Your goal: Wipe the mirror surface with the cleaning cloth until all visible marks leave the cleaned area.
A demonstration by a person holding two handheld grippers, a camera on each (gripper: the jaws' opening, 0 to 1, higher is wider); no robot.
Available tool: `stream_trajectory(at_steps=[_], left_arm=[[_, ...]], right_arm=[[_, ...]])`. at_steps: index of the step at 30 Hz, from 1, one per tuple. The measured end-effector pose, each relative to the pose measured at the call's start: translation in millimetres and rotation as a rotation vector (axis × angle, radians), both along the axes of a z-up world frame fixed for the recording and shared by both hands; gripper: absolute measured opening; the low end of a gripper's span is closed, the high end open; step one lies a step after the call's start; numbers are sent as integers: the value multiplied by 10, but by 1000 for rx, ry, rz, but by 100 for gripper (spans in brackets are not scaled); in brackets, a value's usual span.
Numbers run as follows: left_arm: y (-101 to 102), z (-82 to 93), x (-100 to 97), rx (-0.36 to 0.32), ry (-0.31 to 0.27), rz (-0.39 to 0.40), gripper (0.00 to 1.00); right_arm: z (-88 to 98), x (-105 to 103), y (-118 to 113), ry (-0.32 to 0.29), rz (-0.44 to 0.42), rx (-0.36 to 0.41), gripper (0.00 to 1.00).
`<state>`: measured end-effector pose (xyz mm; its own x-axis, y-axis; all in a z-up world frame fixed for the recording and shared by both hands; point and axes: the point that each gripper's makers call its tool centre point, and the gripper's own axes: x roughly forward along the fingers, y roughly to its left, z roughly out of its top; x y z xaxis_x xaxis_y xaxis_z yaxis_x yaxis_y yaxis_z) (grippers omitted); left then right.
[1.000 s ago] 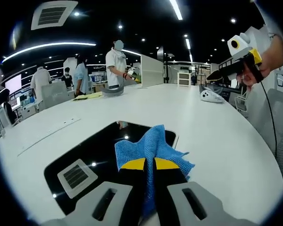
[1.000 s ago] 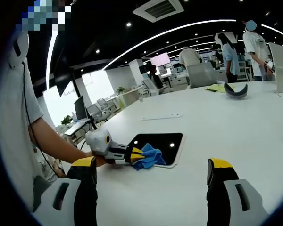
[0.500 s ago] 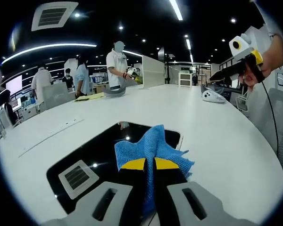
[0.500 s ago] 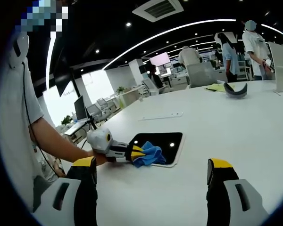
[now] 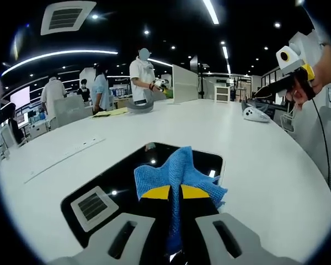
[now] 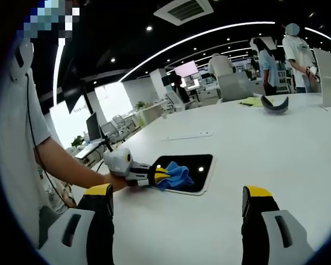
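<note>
Left gripper (image 5: 175, 193) clamped on blue cleaning cloth (image 5: 176, 171), cloth pressed on the mirror (image 5: 121, 179) lying flat on white table (image 5: 254, 160). Uncleaned mirror stretches ahead and left of the jaws, long axis roughly along them. Marks too faint to tell. Right gripper (image 6: 176, 212) jaws apart, empty, well off.

Left gripper (image 5: 175, 192) clamped on blue cleaning cloth (image 5: 176, 174), pressed onto dark mirror (image 5: 127, 182), white table (image 5: 254, 160), right gripper (image 5: 289, 74) raised nearby
</note>
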<state>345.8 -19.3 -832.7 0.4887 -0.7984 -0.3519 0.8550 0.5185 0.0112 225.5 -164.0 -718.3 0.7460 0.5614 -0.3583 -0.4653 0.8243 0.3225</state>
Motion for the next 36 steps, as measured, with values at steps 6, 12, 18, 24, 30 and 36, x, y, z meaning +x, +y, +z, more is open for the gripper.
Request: stream_trajectory(at_steps=[6,12,18,24,30,36], left_arm=[[20,-1,45,-1,-2,6,3],[39,-4,98,-2,-5,11,3],[60,-3,158,-2,-13,9,3],[92,-3,253,-5,-12,18,3],[118,-4,332,-7,-12,30,3],[131,0,406,-6,-15,26,3]], right_arm=[[-5,4,8,2,1,0,97],[-2,24,-1,0,0,2,97],[-2,37,3,-6,2,-13,99],[-13,29,10,-3,7,-18,99],[-31,6,6,8,7,-14,98],[-42,3,10,13,11,-13,98]])
